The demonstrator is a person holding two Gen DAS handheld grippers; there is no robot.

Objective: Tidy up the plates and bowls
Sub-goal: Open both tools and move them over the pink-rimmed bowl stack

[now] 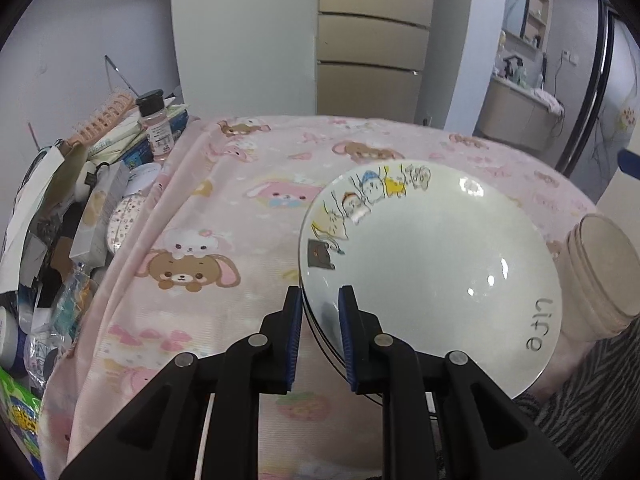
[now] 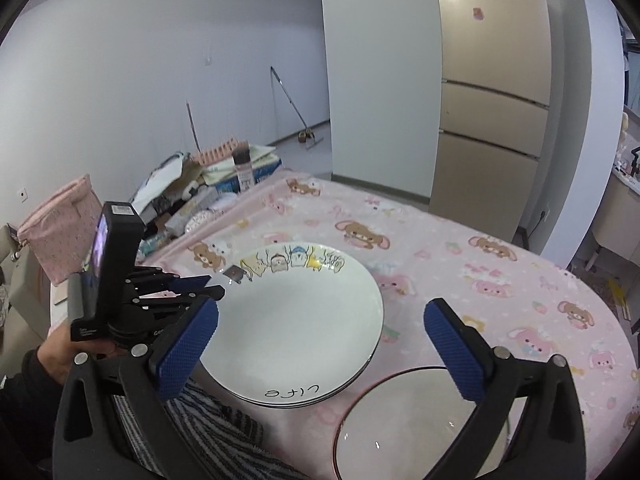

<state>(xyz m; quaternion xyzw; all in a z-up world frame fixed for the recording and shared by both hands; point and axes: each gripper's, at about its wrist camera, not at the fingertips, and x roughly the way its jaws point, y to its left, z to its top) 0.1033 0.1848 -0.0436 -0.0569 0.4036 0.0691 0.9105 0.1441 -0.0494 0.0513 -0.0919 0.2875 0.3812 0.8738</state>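
A white plate with cartoon animals and the word "life" (image 1: 432, 256) tops a small stack of plates on the pink cartoon tablecloth (image 1: 224, 216). My left gripper (image 1: 319, 304) is shut on the near left rim of the plate stack. The stack also shows in the right wrist view (image 2: 292, 328), with the left gripper (image 2: 212, 284) at its left edge. My right gripper (image 2: 320, 344) is open and empty, above the stack's near edge. A dark-rimmed bowl (image 2: 404, 424) sits just in front of it.
A beige ribbed bowl (image 1: 604, 272) stands right of the plate stack. A heap of boxes, a bottle (image 1: 154, 124) and packets crowds the table's left side. A striped cloth (image 2: 216, 432) lies at the near edge. A pink bag (image 2: 60, 232) stands at far left.
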